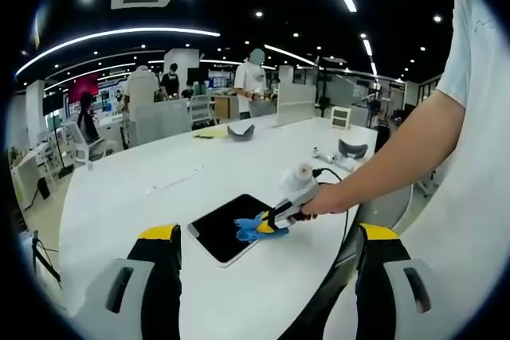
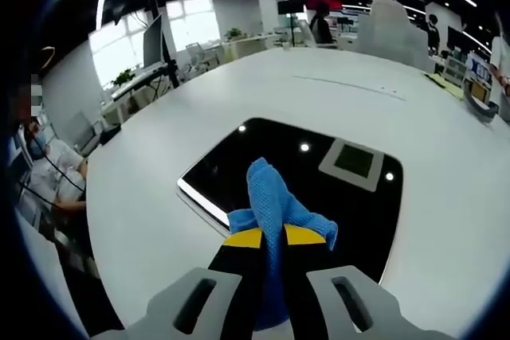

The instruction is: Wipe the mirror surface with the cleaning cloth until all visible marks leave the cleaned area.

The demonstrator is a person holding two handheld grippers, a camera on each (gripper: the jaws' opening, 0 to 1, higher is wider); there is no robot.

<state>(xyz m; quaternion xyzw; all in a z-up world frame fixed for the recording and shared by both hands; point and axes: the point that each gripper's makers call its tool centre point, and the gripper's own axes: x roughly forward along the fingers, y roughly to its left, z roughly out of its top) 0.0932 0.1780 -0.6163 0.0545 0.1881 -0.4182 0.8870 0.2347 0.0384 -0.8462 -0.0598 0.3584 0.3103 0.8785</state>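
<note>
A dark rectangular mirror lies flat on the white table; in the right gripper view the mirror reflects ceiling lights and a vent. My right gripper is shut on a blue cleaning cloth, which rests on the mirror near its front edge. Seen from the left gripper view, the right gripper, held by a person's hand, presses the blue cloth onto the mirror's right part. My left gripper stands open above the table, well short of the mirror, with nothing between its jaws.
A person's bare arm reaches in from the right. Grey gripper-like items and a cable lie on the far table. People stand at the back among desks and chairs. A seated person is beside the table edge.
</note>
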